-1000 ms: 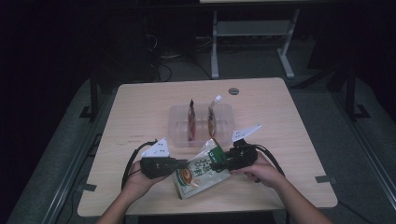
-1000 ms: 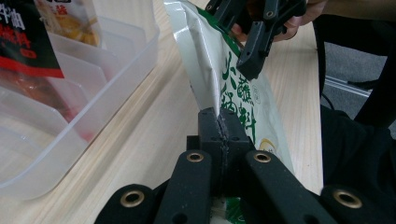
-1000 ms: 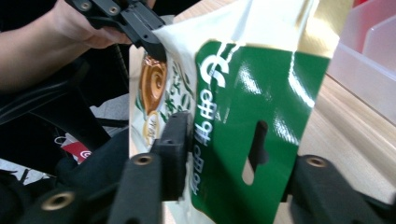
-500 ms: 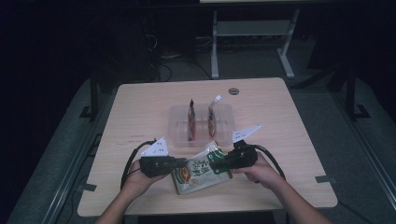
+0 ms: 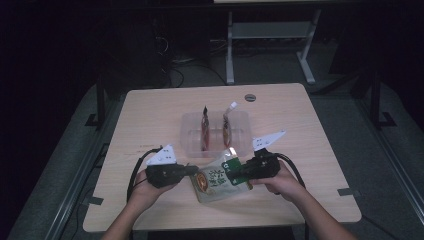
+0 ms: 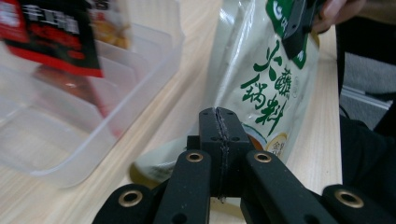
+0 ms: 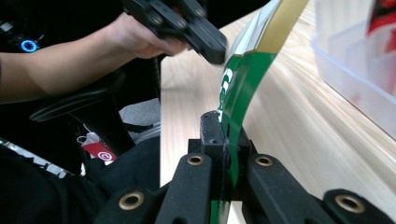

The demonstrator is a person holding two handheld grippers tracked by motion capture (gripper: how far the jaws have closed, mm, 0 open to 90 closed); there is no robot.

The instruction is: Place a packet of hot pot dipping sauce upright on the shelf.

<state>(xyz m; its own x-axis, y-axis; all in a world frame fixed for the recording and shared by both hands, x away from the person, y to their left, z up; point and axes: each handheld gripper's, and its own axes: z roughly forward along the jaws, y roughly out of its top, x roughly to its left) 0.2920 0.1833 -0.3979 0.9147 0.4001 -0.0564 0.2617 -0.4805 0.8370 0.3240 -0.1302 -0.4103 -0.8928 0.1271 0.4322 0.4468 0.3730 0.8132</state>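
1. High view: the green-and-cream pouch (image 5: 218, 178) lies near the table's (image 5: 150, 115) front edge, just in front of the clear tub (image 5: 189, 131). The left gripper (image 5: 192, 170) meets its left end; the right gripper (image 5: 239, 174) is at its green right end. Bare wood lies open left, right and behind the tub. Two red sachets (image 5: 205, 131) stand upright inside.
2. Left gripper view: the left gripper's (image 6: 218, 122) jaws are pressed together, with the pouch (image 6: 261, 88) just behind them; whether they pinch it cannot be told. The tub (image 6: 56, 135) lies left.
3. Right gripper view: the right gripper (image 7: 224, 135) is clamped on the pouch's green edge (image 7: 243, 79); the tub's wall (image 7: 355, 60) is right.
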